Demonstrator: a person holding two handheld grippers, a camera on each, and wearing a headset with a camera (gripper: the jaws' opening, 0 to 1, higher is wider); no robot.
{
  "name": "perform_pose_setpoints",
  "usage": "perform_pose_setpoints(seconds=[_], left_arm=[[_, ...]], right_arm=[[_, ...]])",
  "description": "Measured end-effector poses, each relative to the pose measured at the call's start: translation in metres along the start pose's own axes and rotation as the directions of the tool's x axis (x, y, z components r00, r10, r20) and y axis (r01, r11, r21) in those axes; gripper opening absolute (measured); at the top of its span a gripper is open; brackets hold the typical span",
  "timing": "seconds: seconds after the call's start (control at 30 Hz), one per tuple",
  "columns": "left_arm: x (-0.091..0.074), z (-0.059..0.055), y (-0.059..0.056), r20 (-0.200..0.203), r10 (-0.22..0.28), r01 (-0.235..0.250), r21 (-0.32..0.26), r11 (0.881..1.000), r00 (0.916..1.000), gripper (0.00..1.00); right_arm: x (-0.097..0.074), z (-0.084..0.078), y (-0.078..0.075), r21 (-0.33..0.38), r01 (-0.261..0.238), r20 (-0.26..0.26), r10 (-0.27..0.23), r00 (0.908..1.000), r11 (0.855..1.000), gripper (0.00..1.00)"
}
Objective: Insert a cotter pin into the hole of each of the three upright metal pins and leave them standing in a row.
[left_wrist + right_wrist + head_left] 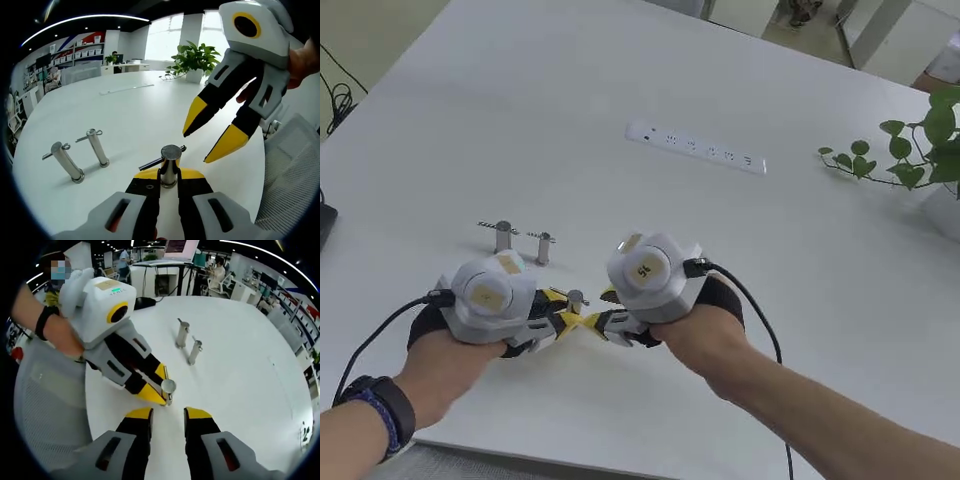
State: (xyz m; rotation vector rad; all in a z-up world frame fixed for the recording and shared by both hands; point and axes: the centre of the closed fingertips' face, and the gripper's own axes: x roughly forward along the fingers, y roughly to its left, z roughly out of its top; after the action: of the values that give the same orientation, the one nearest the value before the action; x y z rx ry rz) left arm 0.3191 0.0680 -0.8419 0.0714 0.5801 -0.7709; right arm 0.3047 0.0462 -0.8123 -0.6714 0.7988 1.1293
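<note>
The left tongs (170, 176) are squeezed shut around the near metal pin (170, 159). It stands on the white tabletop (125, 120), right in front of the person. A thin cotter pin (150, 163) looks like it goes through the hole near the top. I cannot tell how far in it is. The right tongs (195, 148) are wide apart and hold nothing. Their yellow tips are just beside the pin.

The far metal pin (503, 236) and the middle metal pin (543, 248) stand close by, each with a cotter pin in it.

What could go wrong? If the left tongs let go too fast or crooked, the near pin may tip over. If the right tongs bump the cotter pin, it may slide back out.

A round sticker (644, 271) on the right tongs has a mark like "54". It is too blurry to be sure. I can read no other words.
</note>
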Motion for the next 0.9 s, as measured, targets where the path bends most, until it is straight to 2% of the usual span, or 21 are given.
perform_pose_setpoints(seconds=[0.33, 0.43, 0.7, 0.9], left_arm=[[0.000, 0.000, 0.001, -0.003, 0.010, -0.010, -0.003, 1.000, 0.9999, 0.10], [0.000, 0.000, 0.001, -0.003, 0.017, -0.017, -0.011, 1.000, 0.9999, 0.10], [-0.001, 0.002, 0.000, -0.005, 0.021, -0.021, -0.014, 1.000, 0.9998, 0.10], [0.001, 0.005, 0.001, -0.003, 0.027, -0.027, -0.024, 0.999, 0.9996, 0.10]], right_arm=[[-0.014, 0.003, 0.000, 0.074, 0.013, 0.116, -0.021, 0.9930, 0.997, 0.33], [-0.016, 0.004, 0.001, 0.132, -0.008, 0.154, -0.012, 0.9881, 0.991, 0.38], [-0.026, -0.003, -0.003, 0.185, 0.006, 0.201, -0.044, 0.9785, 0.983, 0.39], [-0.034, -0.018, -0.007, 0.232, 0.024, 0.205, -0.073, 0.9761, 0.972, 0.39]])
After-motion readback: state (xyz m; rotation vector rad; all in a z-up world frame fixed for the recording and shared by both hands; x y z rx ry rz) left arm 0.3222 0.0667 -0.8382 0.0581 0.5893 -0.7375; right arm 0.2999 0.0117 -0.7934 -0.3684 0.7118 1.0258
